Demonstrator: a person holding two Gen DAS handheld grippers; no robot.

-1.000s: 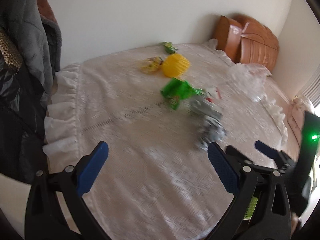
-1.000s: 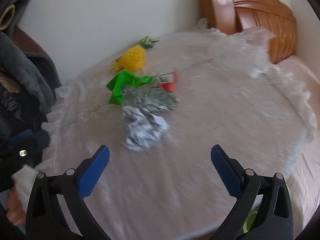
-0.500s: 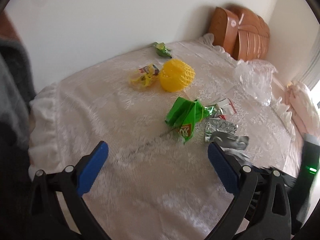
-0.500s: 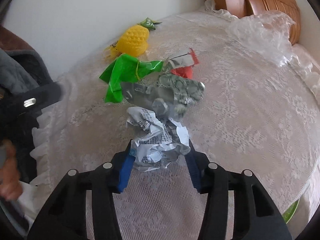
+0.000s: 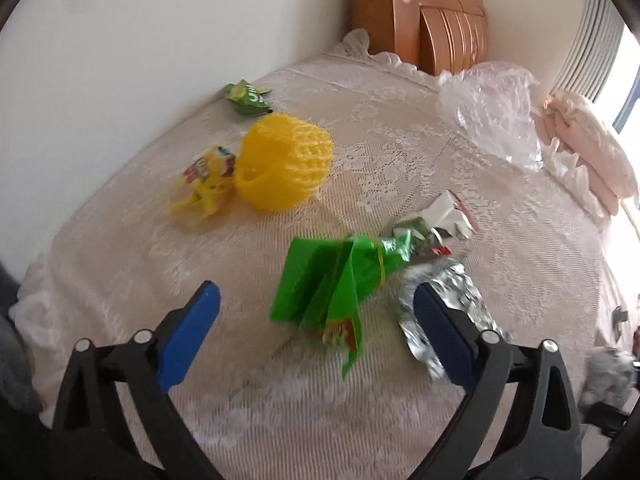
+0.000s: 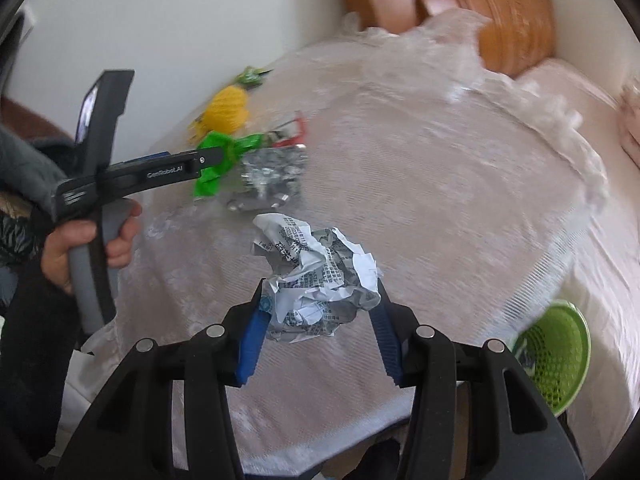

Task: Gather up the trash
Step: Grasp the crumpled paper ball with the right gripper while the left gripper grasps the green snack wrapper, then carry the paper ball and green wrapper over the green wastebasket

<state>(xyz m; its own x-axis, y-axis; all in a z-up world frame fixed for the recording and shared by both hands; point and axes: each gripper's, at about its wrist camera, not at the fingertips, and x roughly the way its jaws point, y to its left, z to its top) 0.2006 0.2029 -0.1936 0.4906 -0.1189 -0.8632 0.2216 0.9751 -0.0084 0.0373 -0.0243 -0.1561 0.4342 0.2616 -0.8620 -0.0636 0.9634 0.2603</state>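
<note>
Right gripper (image 6: 320, 328) jaws pinch crumpled paper ball (image 6: 320, 280). Left gripper (image 5: 316, 336) jaws spread; green wrapper (image 5: 332, 284) between them, long axis slanting toward right jaw.

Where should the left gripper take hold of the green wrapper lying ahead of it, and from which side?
Probably at the pinched waist of the green wrapper, where a band gathers it beside the silver foil wrapper. There it is narrowest and stands off the lace tablecloth. The open left gripper could come from above and the near side, its fingers straddling it.

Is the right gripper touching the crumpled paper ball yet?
Touching. The right wrist view shows the right gripper closed on the crumpled paper ball, both blue fingers pressed against its sides.
</note>
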